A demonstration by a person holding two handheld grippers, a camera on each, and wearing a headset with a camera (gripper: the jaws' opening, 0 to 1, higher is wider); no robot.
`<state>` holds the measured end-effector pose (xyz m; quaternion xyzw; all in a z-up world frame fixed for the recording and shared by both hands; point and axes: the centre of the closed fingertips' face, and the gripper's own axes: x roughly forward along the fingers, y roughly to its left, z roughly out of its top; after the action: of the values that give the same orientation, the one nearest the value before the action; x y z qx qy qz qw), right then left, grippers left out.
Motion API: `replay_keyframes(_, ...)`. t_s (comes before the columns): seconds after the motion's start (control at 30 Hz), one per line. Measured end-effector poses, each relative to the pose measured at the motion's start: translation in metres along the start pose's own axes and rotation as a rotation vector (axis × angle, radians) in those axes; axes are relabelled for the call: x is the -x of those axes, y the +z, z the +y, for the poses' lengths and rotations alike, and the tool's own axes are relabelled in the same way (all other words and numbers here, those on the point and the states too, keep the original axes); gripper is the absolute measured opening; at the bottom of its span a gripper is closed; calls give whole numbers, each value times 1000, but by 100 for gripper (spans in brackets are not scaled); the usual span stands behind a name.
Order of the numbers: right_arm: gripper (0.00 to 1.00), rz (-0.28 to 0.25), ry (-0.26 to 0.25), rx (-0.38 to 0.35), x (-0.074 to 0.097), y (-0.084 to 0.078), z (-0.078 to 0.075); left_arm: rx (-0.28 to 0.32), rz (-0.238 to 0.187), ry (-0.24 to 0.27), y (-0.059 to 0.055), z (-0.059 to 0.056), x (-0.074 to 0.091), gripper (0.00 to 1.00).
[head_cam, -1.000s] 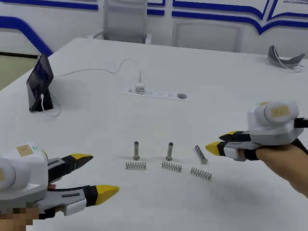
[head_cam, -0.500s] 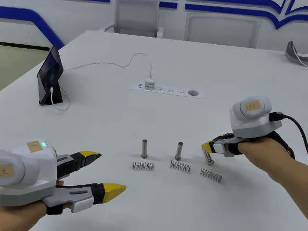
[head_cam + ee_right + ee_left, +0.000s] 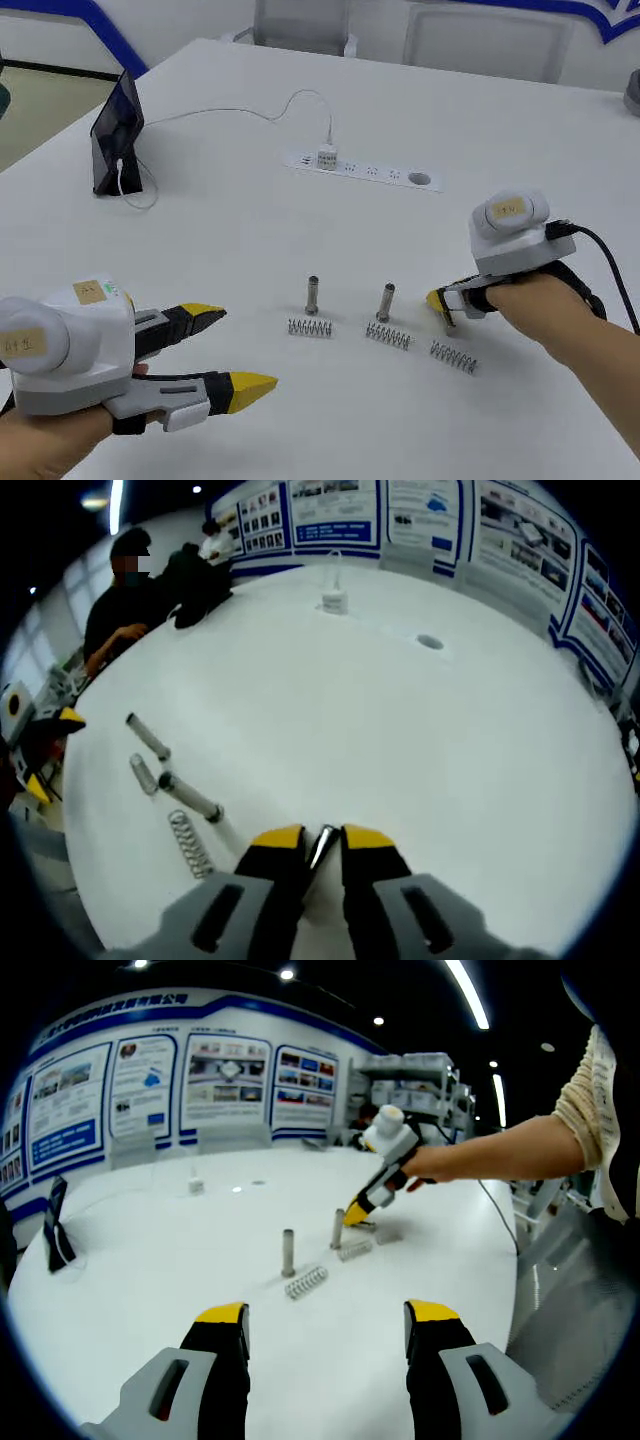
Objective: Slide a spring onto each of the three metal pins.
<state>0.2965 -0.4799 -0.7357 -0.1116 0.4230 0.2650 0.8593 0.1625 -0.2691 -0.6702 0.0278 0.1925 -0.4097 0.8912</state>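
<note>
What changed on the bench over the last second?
The right gripper moved in on the rightmost pin and closed on it. The left gripper stayed open and back; the two upright pins and three springs did not move.

Your bench (image 3: pixel 220 230) is a smooth white top with a soft, near-matt sheen. On it the left pin (image 3: pixel 312 295) and middle pin (image 3: pixel 386 301) look like dull grey metal, and the left spring (image 3: pixel 310 327), middle spring (image 3: pixel 388 336) and right spring (image 3: pixel 453 357) are thin bright wire. Your left tool (image 3: pixel 247 347) and right tool (image 3: pixel 438 301) have glossy white plastic housings with paper-like tan labels, grey plastic jaws and matt yellow tips over black; the third pin (image 3: pixel 321 846) glints as bare metal between the right tool's tips, and your sleeve (image 3: pixel 585 1090) is cream knitted cloth.
</note>
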Motion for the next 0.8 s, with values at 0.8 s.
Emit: replay_keyframes(0.8,10,219,8,175,1,-5,2,19,-7,10,-2,3,0,63)
